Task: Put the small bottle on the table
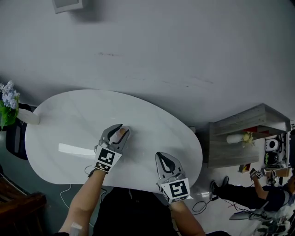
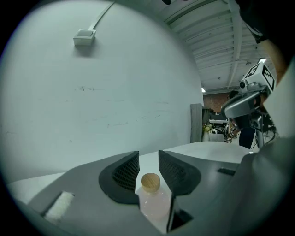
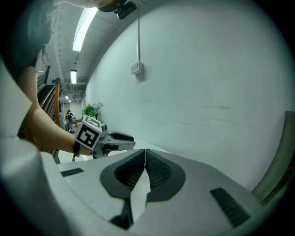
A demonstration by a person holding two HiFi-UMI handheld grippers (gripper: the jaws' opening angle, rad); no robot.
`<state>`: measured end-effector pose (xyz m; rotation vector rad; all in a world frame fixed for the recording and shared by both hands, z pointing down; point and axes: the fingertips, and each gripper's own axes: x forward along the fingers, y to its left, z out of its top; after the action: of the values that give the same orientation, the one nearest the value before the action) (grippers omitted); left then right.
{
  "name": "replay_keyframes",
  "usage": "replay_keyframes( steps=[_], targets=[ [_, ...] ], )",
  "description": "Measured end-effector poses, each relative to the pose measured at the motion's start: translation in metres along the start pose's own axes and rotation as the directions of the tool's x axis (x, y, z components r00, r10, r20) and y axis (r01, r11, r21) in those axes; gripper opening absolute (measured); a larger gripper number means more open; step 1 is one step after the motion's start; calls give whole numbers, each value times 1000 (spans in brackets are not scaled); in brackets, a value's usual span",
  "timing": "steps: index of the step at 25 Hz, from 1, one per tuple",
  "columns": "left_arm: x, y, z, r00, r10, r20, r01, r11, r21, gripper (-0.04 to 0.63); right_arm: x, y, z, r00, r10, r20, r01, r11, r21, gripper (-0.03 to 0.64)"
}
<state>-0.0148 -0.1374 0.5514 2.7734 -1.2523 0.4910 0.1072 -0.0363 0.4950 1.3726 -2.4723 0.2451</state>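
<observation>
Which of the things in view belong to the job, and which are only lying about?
Belong to the job:
- small bottle, gripped by the left gripper
- white table

Only lying about:
- white strip on the table
- flowers
- grey shelf
- wall box
- right gripper, shut and empty
</observation>
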Motion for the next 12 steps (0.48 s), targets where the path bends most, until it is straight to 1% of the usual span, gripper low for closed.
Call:
replay_keyframes(
  steps=[3,4,7,9,12],
  targets=[
    [-6,1,6,1000,9,-4,-9,1000,6,92,-2,-4,6,1000,-14,11,14,1000,-1,6],
    [-8,2,7,1000,13,-8,-13,1000,5,72,-3,-4,9,1000,-16,17,16,1000,-3,6],
    [-17,7,13,1000,8,-18,-8,1000,-14,28,-5,-7,20,999,-25,39,25,1000,-10,6],
    [-25,15,20,1000,9,-16,-9,1000,-30,17,-5,-13,26,998,-34,53,34,999,-7,6],
    [-39,32,32,999,41,-6,-41,998,-43,8,-2,-20,35,997,-42,69,43,999,-14,6]
  ],
)
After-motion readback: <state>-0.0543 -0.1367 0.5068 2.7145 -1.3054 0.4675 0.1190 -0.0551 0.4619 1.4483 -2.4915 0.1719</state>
